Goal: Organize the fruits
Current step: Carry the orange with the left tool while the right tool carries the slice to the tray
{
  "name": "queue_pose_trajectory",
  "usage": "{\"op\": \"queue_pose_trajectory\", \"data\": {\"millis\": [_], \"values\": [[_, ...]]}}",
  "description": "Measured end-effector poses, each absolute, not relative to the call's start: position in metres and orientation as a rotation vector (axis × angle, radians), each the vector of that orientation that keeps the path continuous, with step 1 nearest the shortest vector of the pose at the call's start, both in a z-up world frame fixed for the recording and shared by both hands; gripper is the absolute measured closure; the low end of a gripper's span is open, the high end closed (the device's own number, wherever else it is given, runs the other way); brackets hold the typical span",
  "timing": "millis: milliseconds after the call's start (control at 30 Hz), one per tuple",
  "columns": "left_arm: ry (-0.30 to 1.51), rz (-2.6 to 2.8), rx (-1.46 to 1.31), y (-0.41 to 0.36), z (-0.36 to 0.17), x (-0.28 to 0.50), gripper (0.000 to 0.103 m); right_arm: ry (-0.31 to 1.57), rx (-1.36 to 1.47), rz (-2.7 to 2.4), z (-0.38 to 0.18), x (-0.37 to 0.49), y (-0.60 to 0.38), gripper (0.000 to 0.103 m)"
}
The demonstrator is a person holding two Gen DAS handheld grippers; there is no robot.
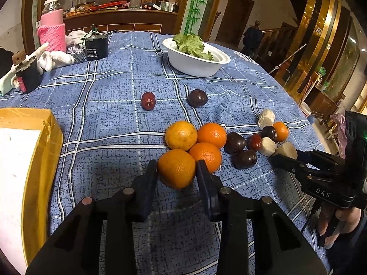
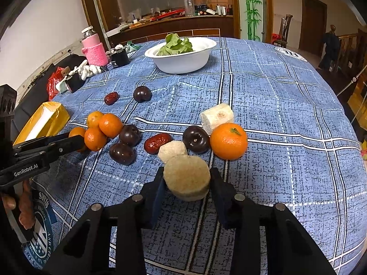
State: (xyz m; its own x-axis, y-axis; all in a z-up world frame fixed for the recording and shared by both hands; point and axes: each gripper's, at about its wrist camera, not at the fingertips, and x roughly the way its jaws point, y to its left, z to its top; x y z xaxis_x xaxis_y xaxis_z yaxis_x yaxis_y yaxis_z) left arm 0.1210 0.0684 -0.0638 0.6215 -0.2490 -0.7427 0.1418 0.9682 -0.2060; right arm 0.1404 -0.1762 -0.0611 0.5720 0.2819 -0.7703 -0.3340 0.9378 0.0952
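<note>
Left gripper [image 1: 176,168] has its jaws pinching the nearest orange [image 1: 176,169], one pad on each flank, the fruit resting on the blue checked table [image 1: 110,123]. Just beyond those jaws sit three more oranges [image 1: 207,142], touching one another, and to their right two dark plums [image 1: 239,150] and a red date [image 1: 254,142].

Right gripper [image 2: 187,178] has its jaws clamped on a pale round chunk [image 2: 187,177], both pads against its sides. Directly ahead of those jaws lies a second pale chunk [image 2: 172,150], touching the held one; beyond it a dark plum [image 2: 196,139], a lone orange [image 2: 229,141] to the right, and a whiter chunk [image 2: 216,116] behind.

Far ahead, well apart from both jaws, a single date [image 1: 148,100] and plum [image 1: 197,97], then a white bowl [image 1: 195,65] of green leaves [image 1: 191,44].
</note>
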Motion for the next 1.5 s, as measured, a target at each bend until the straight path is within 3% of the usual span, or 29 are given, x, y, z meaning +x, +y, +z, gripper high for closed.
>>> {"op": "queue_pose_trajectory", "data": {"millis": [500,867,1233,1500], "values": [[0.816,-0.102,-0.152,0.08,-0.035,0.076,0.072,0.821,-0.08,0.345,-0.033,0.102,-0.16,0.064],[0.676,0.195,-0.234,0.166,0.021,-0.019,0.072,0.729,-0.112,0.522,0.016,0.048,-0.066,0.065],[0.688,0.448,-0.312,0.263,0.009,-0.073,0.072,0.715,-0.17,0.76,0.018,0.008,0.076,0.065],[0.725,0.487,-0.346,0.288,-0.01,-0.079,0.071,0.759,-0.218,0.844,-0.001,-0.002,0.144,0.065]]}}
